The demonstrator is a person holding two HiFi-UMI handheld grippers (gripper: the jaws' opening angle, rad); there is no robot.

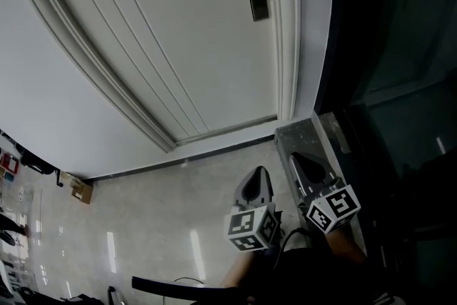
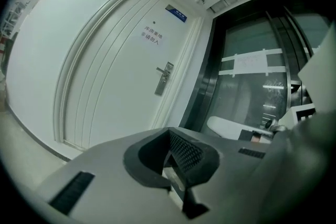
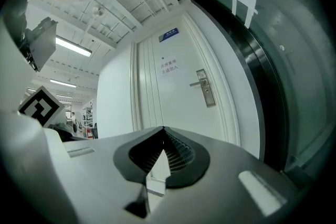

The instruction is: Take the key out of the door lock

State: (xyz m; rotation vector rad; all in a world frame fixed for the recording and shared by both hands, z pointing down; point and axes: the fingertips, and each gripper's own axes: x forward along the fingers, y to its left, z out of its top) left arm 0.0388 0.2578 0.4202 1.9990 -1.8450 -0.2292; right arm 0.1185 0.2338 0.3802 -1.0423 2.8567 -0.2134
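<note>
White door (image 1: 178, 46) well ahead, glossy floor (image 1: 157, 225) between, left claw (image 1: 255, 186), right claw (image 1: 308, 166) closed

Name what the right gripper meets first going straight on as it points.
The right gripper would probably meet the white door, left of its handle; the way there looks free.

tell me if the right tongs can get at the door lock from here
Probably not yet. The right tongs are shut, and the lock sits well ahead on the door, out of reach. Nothing stands in the way; stepping closer should do.
</note>
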